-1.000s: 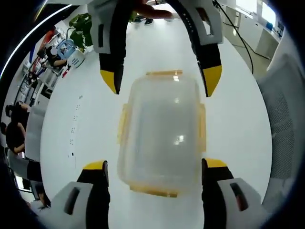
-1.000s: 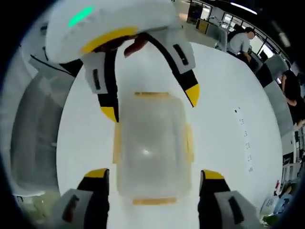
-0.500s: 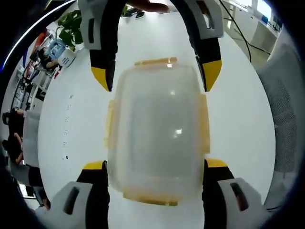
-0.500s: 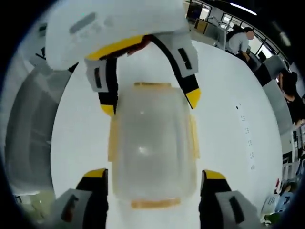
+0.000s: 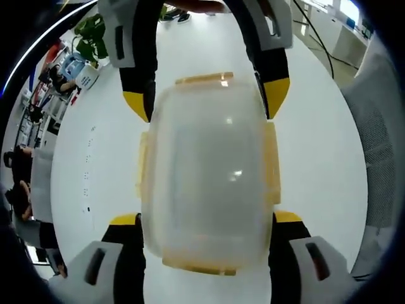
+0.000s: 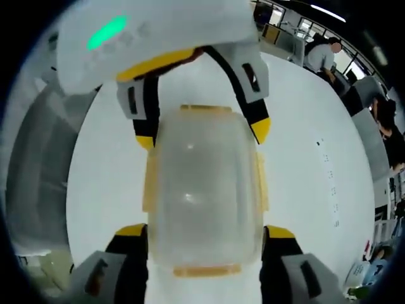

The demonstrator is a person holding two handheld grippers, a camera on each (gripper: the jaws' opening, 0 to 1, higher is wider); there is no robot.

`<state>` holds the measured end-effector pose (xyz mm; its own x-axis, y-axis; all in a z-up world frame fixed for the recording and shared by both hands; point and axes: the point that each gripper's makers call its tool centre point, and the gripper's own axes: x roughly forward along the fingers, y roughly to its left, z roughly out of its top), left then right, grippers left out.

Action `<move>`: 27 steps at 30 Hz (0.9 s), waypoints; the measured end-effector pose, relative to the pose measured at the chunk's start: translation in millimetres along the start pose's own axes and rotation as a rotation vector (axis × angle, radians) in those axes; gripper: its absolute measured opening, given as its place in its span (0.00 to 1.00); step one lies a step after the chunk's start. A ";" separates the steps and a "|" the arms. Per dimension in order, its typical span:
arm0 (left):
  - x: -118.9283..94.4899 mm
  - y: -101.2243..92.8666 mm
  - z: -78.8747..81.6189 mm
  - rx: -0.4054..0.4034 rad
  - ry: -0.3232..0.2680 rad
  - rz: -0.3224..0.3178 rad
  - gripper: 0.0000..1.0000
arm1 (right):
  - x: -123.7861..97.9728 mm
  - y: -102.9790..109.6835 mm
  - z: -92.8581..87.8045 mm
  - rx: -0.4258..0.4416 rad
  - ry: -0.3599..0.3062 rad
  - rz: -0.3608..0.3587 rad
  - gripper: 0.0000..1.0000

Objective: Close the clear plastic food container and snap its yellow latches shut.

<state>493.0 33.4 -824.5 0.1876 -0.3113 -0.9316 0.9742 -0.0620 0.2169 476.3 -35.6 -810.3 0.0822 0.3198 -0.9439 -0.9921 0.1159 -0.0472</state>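
Observation:
A clear plastic container (image 5: 205,171) lies on the white table (image 5: 323,126) with its cloudy lid on top. Yellow latches stick out from all its sides; the side latch (image 5: 272,161) is splayed outward, and the end latch (image 5: 199,266) is nearest me. My left gripper (image 5: 207,221) is open, its jaws flanking the near end of the box. The right gripper (image 5: 205,101) reaches in from the top, open, its yellow tips on either side of the far end. In the right gripper view the container (image 6: 202,190) sits between my right gripper (image 6: 205,231) and the left gripper (image 6: 202,135).
A grey mesh chair (image 5: 380,158) stands past the table's edge on the right; another chair (image 6: 38,158) shows in the right gripper view. A plant (image 5: 88,31) and seated people (image 5: 16,158) are beyond the table. A person (image 6: 319,57) is in the background.
Both cameras have drawn closer to the container, which now looks larger. Each gripper's jaws have slid from just short of the box to either side of its ends. Jaw width is unchanged.

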 end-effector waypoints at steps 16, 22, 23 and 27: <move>-15.7 -14.8 -42.5 -0.036 0.028 0.007 0.79 | 13.7 14.6 41.2 -0.033 -0.010 0.015 0.72; -23.9 -20.2 -63.8 -0.049 0.038 0.012 0.79 | 20.7 20.7 62.3 -0.043 -0.020 0.018 0.72; -25.0 -20.8 -66.5 -0.051 0.039 0.012 0.79 | 21.8 21.2 64.9 -0.043 -0.022 0.018 0.72; -29.1 -24.0 -77.8 -0.061 0.041 0.016 0.79 | 26.3 24.7 78.0 -0.048 -0.025 0.016 0.72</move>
<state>473.9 117.8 -825.3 0.2072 -0.2725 -0.9396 0.9766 0.0008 0.2152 461.3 49.1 -810.9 0.0676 0.3449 -0.9362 -0.9967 0.0658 -0.0477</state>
